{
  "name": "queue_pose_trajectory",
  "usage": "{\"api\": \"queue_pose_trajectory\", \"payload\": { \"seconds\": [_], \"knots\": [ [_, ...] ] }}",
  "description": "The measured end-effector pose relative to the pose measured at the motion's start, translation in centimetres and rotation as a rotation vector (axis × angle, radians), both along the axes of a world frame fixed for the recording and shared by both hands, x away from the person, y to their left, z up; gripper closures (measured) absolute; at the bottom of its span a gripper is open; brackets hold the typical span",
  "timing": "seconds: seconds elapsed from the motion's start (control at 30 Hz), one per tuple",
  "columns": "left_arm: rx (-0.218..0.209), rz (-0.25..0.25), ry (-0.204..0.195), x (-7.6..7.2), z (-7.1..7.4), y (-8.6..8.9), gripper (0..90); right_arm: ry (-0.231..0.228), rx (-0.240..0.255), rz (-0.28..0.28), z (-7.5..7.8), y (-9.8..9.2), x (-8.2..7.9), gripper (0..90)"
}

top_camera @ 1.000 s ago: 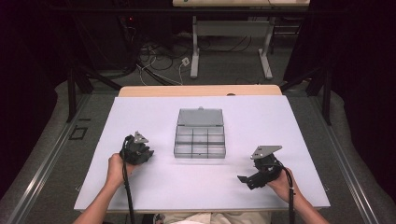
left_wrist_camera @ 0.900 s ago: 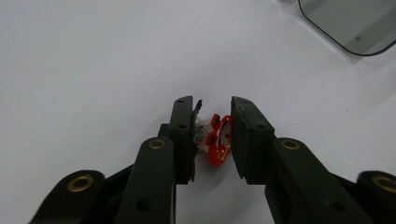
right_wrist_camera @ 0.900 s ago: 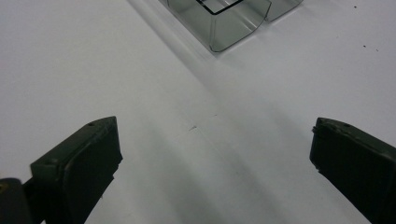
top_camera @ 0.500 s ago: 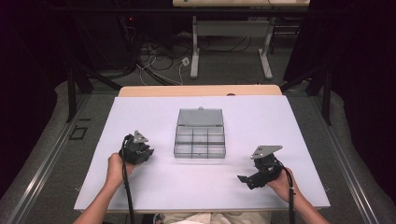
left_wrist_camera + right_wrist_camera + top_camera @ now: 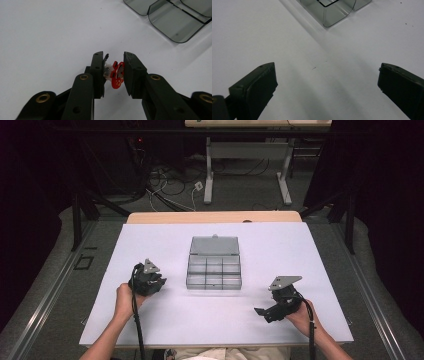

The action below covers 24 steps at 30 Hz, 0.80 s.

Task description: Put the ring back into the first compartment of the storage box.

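Observation:
My left gripper [image 5: 113, 62] is shut on a small red flat piece [image 5: 117, 76] with white and black bits on it, held just above the white table top. In the high view the left gripper [image 5: 159, 281] sits left of a clear grey compartment box [image 5: 215, 281], whose lid [image 5: 215, 246] lies open behind it. A corner of the box [image 5: 172, 17] lies ahead and to the right of the left jaws. My right gripper [image 5: 262, 314] rests near the front right of the table, open with nothing between its jaws. Its own view has the right gripper [image 5: 325, 82] over bare table, the box [image 5: 332, 10] beyond it.
The white table top [image 5: 165, 325] ends in a front edge close to both hands. A wooden strip [image 5: 215, 216] runs along its far edge. Beyond stand another table's legs [image 5: 207, 175] and cables on the floor.

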State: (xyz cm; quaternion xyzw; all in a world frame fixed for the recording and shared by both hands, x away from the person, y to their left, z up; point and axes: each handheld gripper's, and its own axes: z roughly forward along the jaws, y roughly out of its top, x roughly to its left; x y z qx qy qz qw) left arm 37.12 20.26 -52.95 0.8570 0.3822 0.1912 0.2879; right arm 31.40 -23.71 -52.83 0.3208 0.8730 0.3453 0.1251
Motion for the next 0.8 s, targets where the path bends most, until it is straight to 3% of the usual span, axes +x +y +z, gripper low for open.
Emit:
{"api": "queue_pose_trajectory", "payload": {
  "seconds": [0.33, 0.8],
  "knots": [
    [-0.021, -0.008, -0.046, -0.3, 0.6, -0.7, 70.8, -0.003, -0.002, -0.004, 0.0, 0.0, 0.0, 1.7],
    [-0.038, -0.027, -0.064, -0.4, 1.4, -1.9, 70.8, -0.005, -0.005, -0.006, 0.0, 0.0, 0.0, 1.7]
  ]
}}
